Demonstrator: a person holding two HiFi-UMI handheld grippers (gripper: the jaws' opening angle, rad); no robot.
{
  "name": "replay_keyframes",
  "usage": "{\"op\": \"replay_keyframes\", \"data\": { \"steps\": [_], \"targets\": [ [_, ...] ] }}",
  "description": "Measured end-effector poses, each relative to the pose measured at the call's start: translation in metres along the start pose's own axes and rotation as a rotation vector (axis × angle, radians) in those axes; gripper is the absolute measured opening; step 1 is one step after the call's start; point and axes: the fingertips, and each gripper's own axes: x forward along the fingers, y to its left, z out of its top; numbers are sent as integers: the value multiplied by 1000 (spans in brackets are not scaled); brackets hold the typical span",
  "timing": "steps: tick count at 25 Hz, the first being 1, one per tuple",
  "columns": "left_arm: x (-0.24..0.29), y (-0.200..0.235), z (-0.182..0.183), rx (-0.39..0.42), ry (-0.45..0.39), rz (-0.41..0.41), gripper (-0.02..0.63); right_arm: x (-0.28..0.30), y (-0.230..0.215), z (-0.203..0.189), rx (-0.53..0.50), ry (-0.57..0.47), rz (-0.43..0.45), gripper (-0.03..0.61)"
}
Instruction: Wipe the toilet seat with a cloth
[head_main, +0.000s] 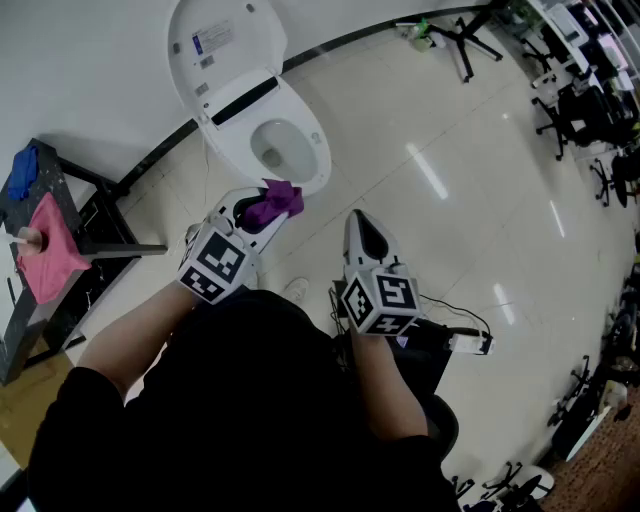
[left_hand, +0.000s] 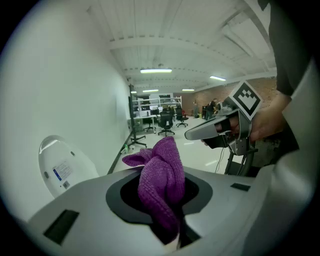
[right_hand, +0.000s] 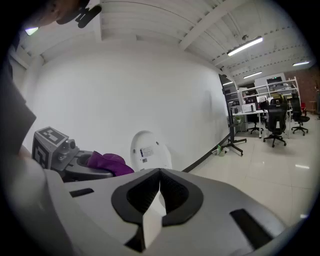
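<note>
Pale glossy floor tiles (head_main: 440, 150) run out from a white wall, and the toilet stands against that wall with its lid (head_main: 222, 42) tipped up and the toilet seat (head_main: 314, 142) down around the bowl. From my remote station I read the left gripper (head_main: 258, 212) as clamped on the purple cloth (head_main: 276, 201): in the left gripper view the fabric is bunched between the jaws and stands up out of them in a loose fold. On the head view the cloth sits at the front edge of the seat, overlapping its rim, but I cannot tell whether it touches. The right gripper (head_main: 359, 224) hangs beside the left one, further from the toilet, aimed slightly downward, its jaws pressed together with nothing between them. Off to the left a dark rack (head_main: 100, 215) carries a pink cloth (head_main: 45, 255) and a blue cloth (head_main: 20, 172). Black office chairs (head_main: 580, 100) line the far right of the room
</note>
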Motion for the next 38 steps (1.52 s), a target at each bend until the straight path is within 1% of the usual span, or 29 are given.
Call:
{"op": "replay_keyframes", "data": {
  "steps": [3,7,10,12,15,19,23,26,31,35,38],
  "targets": [
    [11,10,-17,-13,14,-38,100,10,3,-5,-7,12,-27,17],
    [29,20,-45,-63,58,-83,100,22,5,-10,-17,26,-58,17],
    [56,28,-63,-59,87,-97,100,36,-5,-10,-18,36,-78,17],
    [78,29,-77,-73,117,-116,100,49,-15,-13,-12,48,-83,17],
    [116,32,-97,-104,157,-124,100,76,-41,-17,6,64,-95,17],
    [183,45,-135,-181,217,-110,100,125,-82,-31,58,80,-104,17],
    [253,51,-185,-251,301,-92,100,165,-118,-59,85,127,-75,17],
    [303,46,-230,-276,379,-91,100,181,-144,-89,108,170,-54,17],
    [375,41,-299,-275,478,-87,98,199,-193,-134,153,199,-63,17],
    [411,38,-344,-261,541,-83,99,204,-222,-164,182,224,-82,17],
    [428,39,-369,-266,578,-72,98,205,-234,-182,196,245,-89,17]
  ]
}}
